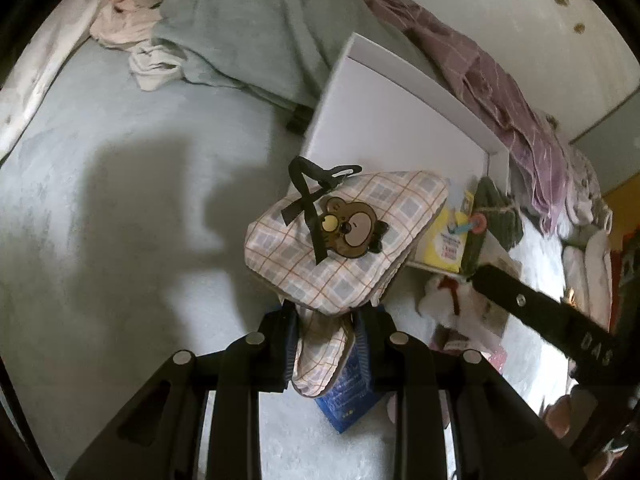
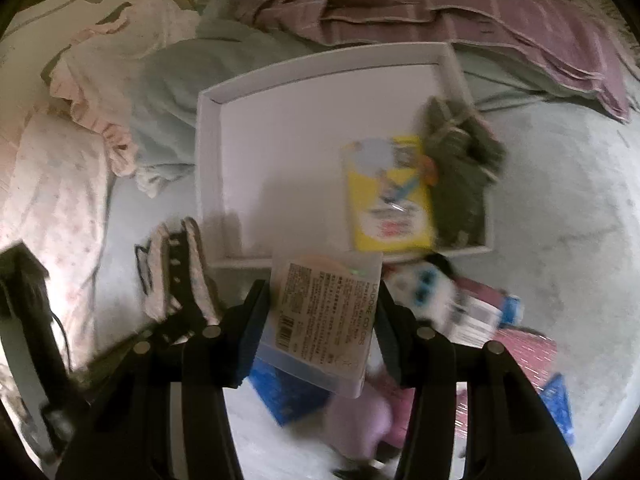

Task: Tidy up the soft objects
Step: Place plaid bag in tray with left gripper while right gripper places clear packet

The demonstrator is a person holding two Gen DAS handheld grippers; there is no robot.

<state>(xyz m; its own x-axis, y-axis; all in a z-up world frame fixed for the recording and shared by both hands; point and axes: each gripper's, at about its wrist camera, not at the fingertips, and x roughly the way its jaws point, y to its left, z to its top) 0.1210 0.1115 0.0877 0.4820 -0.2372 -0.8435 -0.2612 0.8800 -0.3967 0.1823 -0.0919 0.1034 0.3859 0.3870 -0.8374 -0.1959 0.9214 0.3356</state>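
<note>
My left gripper (image 1: 326, 320) is shut on a plaid pouch (image 1: 348, 236) with a brown bear patch and a black strap, held above the bed near the white tray (image 1: 384, 120). In the right wrist view, my right gripper (image 2: 320, 300) is shut on a clear plastic box (image 2: 320, 320) with a printed label, just in front of the white tray's near rim (image 2: 240, 261). The tray holds a yellow pack (image 2: 388, 196) and a dark green knitted item (image 2: 460, 160). The plaid pouch (image 2: 172, 272) and the left gripper show at the left of the right wrist view.
Pale green bedsheet (image 1: 120, 160) lies all around. A purple blanket (image 2: 440, 12) and a green pillow (image 1: 256, 20) sit behind the tray. Pink clothing (image 2: 108, 80) lies at left. A white plush toy (image 2: 424, 284), blue and pink packs (image 2: 288, 392) lie near the tray's front.
</note>
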